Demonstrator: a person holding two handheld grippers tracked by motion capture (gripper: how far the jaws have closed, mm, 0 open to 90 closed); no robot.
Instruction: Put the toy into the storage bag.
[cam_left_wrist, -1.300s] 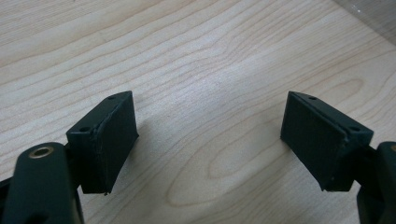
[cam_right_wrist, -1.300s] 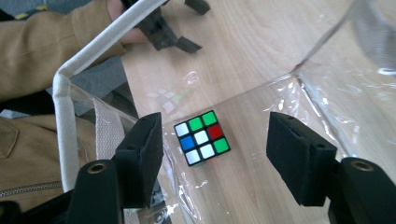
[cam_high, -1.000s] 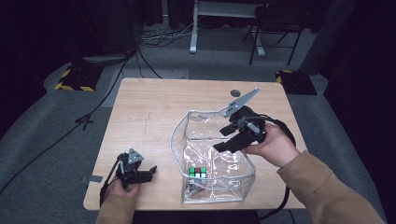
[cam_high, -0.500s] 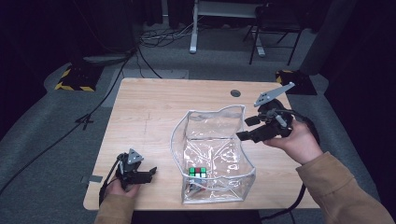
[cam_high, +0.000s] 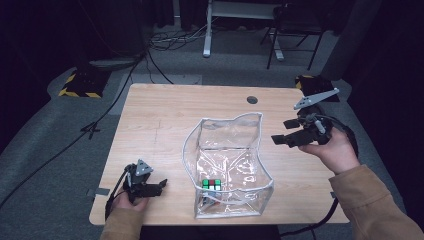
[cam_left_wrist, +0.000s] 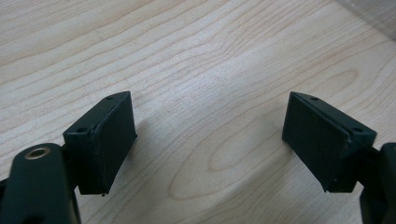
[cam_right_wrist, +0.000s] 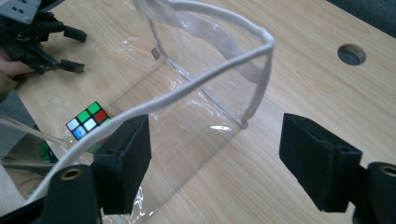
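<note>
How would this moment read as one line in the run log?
left gripper: open, near table edge | right gripper: open, jaws just opening, nothing between, right of clear bag | puzzle cube: inside bag

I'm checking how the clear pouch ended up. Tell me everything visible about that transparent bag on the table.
The transparent bag is a boxy pouch of clear, glossy plastic with white piping along its edges. It stands upright and open at the top on the wooden table, near the front edge. Its rim is wavy and its walls crinkled, catching glare. A small puzzle cube with coloured squares lies inside on its bottom. Neither pair of tongs touches it.
</note>
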